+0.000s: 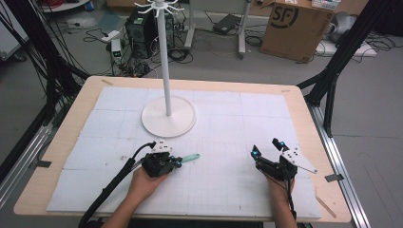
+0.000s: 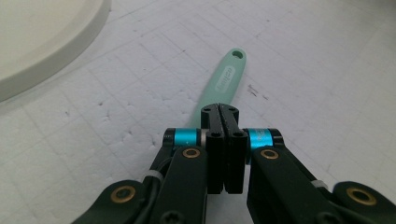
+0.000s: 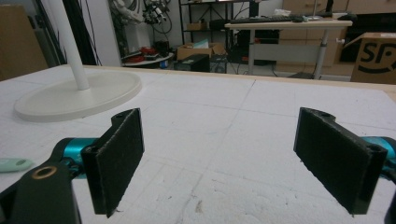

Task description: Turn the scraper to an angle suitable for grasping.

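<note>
Both grippers are black with cyan bands and brass pivot screws. The left gripper (image 1: 177, 162) trails a thick black cable; the right gripper (image 1: 266, 147) carries a grey three-cornered plate (image 1: 298, 159).

White "SF" logo on the brown cardboard box (image 1: 295, 26); the mint handle's (image 2: 224, 84) embossed lettering is unreadable.

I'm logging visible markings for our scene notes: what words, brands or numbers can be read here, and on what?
"SF": printed in black on the cardboard box on the floor beyond the table; partly cut off in the right gripper view.
Raised lettering on the green handle clamped in the left hand-held gripper: too blurred to read.
</note>
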Action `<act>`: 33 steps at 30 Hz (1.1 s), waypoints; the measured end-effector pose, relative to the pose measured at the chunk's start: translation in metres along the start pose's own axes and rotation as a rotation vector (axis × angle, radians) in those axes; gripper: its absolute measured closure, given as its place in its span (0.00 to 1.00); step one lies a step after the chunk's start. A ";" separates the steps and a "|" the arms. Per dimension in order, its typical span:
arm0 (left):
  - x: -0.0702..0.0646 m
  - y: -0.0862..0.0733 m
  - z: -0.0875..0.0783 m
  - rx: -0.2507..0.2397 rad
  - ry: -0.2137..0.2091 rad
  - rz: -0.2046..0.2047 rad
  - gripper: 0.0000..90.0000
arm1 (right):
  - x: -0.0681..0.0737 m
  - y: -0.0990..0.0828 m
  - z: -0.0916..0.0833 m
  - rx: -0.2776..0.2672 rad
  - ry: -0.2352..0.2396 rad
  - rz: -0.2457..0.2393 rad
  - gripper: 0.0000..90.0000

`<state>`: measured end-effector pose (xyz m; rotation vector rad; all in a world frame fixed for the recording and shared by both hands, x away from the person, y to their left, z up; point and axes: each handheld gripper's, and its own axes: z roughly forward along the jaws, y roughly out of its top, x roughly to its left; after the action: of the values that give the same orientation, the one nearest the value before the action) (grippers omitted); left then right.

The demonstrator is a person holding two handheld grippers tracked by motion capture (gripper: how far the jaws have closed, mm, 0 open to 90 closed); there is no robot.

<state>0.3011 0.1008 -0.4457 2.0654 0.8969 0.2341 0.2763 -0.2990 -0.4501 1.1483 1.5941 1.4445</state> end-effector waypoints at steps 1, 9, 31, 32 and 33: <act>0.000 0.000 0.000 -0.001 0.007 -0.006 0.99 | 0.000 0.000 0.000 0.003 0.001 0.004 0.17; -0.001 0.000 -0.002 -0.033 0.036 0.016 0.99 | 0.000 0.000 0.000 0.000 0.001 0.000 0.17; 0.034 -0.020 -0.037 -0.030 0.047 0.022 0.98 | 0.000 0.000 0.000 0.003 0.003 0.001 0.17; 0.034 -0.020 -0.036 -0.027 0.044 0.021 0.98 | 0.000 0.000 0.000 0.003 0.004 0.001 0.17; 0.035 -0.020 -0.036 -0.026 0.040 0.022 0.98 | 0.000 0.000 0.000 0.002 0.004 0.003 0.17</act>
<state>0.2989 0.1550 -0.4440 2.0536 0.8915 0.2983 0.2761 -0.2986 -0.4501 1.1501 1.5979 1.4477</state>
